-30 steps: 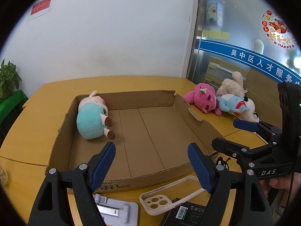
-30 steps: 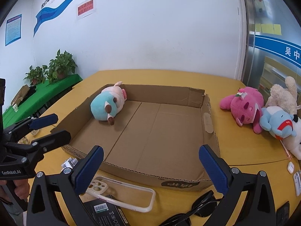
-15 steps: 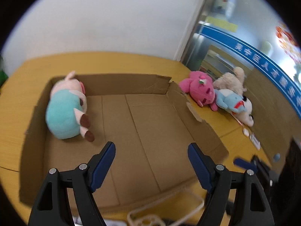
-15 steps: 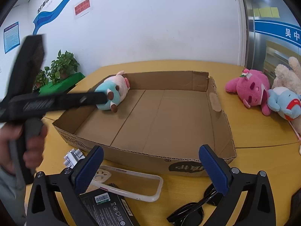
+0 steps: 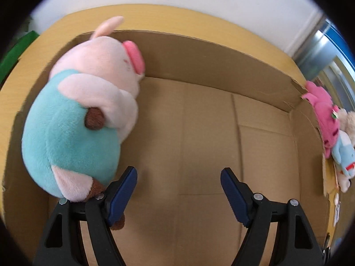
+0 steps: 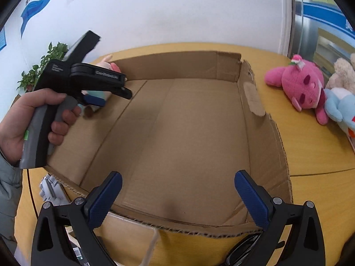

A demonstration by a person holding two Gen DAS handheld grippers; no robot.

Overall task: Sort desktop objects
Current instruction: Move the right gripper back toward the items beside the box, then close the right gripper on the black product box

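A pink and teal pig plush (image 5: 84, 119) lies in the far left corner of a shallow cardboard box (image 5: 221, 53). My left gripper (image 5: 178, 184) is open inside the box, its left finger right beside the pig's feet. In the right wrist view the left gripper (image 6: 111, 95) hovers at the pig (image 6: 97, 94), mostly hiding it. My right gripper (image 6: 177, 196) is open and empty over the box's near edge (image 6: 188, 228).
A pink plush (image 6: 299, 84), a blue plush (image 6: 341, 106) and a beige plush (image 6: 342, 71) lie on the wooden table to the right of the box. A clear phone case (image 6: 150, 241), sunglasses (image 6: 241, 250) and a grey stand (image 6: 50, 190) lie before the box.
My left gripper has moved forward into the box and down to the pig plush, staying open. My right gripper has moved closer to the box's near edge.
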